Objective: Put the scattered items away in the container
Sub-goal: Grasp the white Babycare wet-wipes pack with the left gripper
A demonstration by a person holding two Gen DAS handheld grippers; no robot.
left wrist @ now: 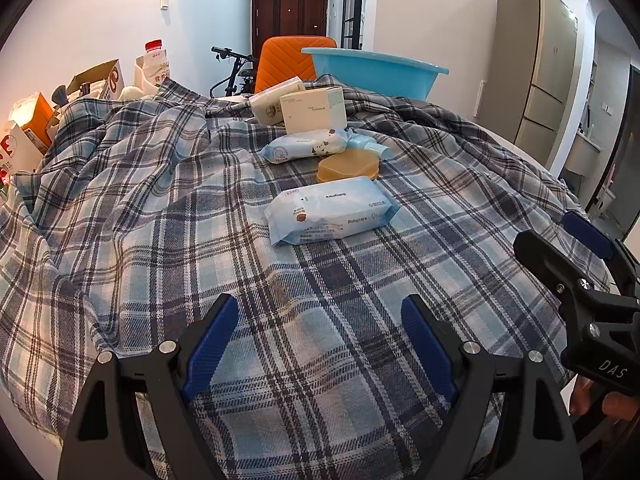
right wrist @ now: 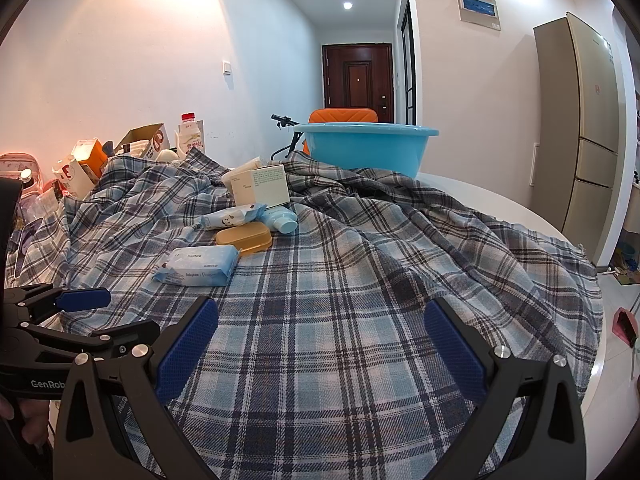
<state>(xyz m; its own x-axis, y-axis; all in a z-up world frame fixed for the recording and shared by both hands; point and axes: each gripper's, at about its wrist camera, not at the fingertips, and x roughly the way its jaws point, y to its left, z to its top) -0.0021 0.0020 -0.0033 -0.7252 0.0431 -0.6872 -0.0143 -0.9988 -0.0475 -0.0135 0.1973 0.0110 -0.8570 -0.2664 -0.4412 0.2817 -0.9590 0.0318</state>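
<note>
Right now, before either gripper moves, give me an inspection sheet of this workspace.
Surface: round white table under a rumpled plaid cloth.
Job's things: large wipes pack, amber soap box, small wipes pack, blue tube and two cartons clustered mid-cloth; blue basin at the far edge, none visibly in it.
Clutter: milk bottle, open boxes along the left wall.
Grippers: left gripper open, nothing between the jaws; right gripper open, nothing between the jaws.
Cables: nothing seen.
Surroundings: orange chair, bicycle, refrigerator, brown door.
</note>
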